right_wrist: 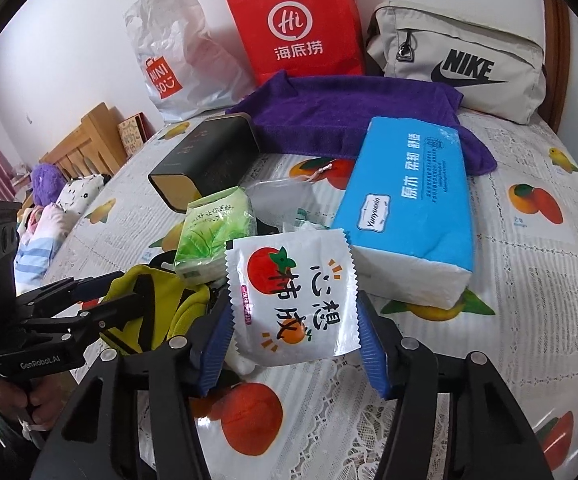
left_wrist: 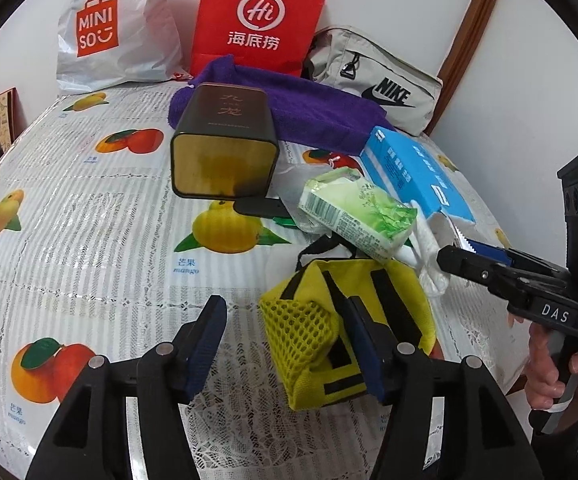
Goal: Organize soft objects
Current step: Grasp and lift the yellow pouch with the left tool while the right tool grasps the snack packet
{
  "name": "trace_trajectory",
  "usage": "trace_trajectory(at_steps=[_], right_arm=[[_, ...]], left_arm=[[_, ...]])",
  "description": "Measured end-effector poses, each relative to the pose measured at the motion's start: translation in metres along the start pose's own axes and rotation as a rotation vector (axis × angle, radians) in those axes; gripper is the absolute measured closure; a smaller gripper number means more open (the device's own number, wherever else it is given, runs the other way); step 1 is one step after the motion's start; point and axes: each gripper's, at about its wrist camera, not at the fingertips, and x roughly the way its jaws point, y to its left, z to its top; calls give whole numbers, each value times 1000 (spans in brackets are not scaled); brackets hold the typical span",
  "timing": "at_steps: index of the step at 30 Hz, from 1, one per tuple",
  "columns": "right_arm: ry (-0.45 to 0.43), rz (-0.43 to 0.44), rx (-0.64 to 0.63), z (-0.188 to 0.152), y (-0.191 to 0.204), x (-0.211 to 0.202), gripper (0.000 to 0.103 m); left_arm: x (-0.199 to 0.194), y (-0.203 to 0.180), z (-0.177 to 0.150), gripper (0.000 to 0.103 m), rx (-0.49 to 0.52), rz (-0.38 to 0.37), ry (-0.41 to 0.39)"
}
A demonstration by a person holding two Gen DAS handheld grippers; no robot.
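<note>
A white sachet (right_wrist: 293,296) printed with a persimmon stands face-on between the blue pads of my right gripper (right_wrist: 295,348), which is shut on its two side edges. In the left wrist view that gripper (left_wrist: 455,254) reaches in from the right. My left gripper (left_wrist: 285,348) is open: its right finger lies against a yellow mesh bag (left_wrist: 317,328) with black straps, and its left pad is clear of it. A green tissue pack (left_wrist: 357,216) leans on the bag's far side. A blue tissue pack (right_wrist: 405,208) and a purple towel (right_wrist: 349,112) lie behind.
A dark tin (left_wrist: 225,148) lies on its side mid-table. A red paper bag (left_wrist: 257,20), a white Miniso bag (left_wrist: 117,28) and a grey Nike bag (left_wrist: 377,80) line the back wall. The fruit-print table cover (left_wrist: 89,220) shows bare on the left.
</note>
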Motion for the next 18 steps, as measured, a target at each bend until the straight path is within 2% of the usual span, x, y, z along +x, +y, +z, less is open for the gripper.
trace_trajectory(at_steps=[1,2,3,7,11,18], right_arm=[[0,1,3,-1,-1,-1,49],[-1,1,5,-2,-2,-3,49],[-3,-1,7,-3,-3,-5,49],[-14,-5,19,-10,-9,-14,49],[-10,-22,35,-18,-18,-19,49],[15,-55,73,-31,-37,-20,49]], left_arm=[[0,-1,0,53,5,-4,-2],[-1,-2,0,65,12,-18,-7],[-3,-3,0,69,10,-27,-20],[-3,-5,0,71,23,-22,-35],[-11,2,2,72,-17,-68,-45],[-30,9,7,73,-26,-47,-86]])
